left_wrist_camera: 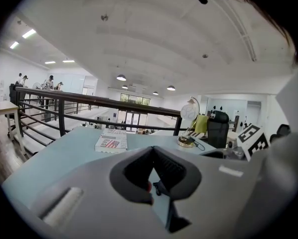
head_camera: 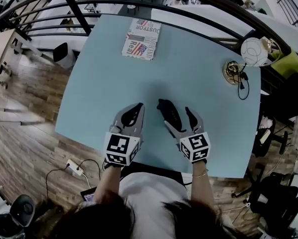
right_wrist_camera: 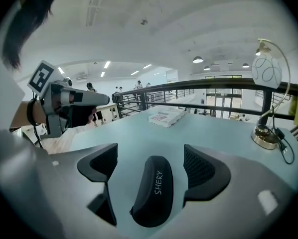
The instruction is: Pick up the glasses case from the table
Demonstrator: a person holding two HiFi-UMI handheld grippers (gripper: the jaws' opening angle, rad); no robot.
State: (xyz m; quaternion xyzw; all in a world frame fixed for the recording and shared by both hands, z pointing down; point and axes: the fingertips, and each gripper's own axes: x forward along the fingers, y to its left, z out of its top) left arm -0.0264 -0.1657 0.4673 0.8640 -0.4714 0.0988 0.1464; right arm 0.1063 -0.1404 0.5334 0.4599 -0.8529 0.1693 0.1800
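Currently the black, curved hard-shell glasses case (head_camera: 167,110) lies flat on the pale blue table (head_camera: 199,59), near its 6 o'clock edge. It sits between the jaws of the right gripper (head_camera: 179,117), which stand wide apart. Bare table shows on either side of the case, so neither pad touches it. The left gripper (head_camera: 135,109), at the case's 9 o'clock, has its jaws closed tip to tip on nothing. A flag-printed paperback book (head_camera: 141,40) lies at 12 o'clock, and a white-globed, brass-based lamp (head_camera: 253,51) stands at 2 o'clock.
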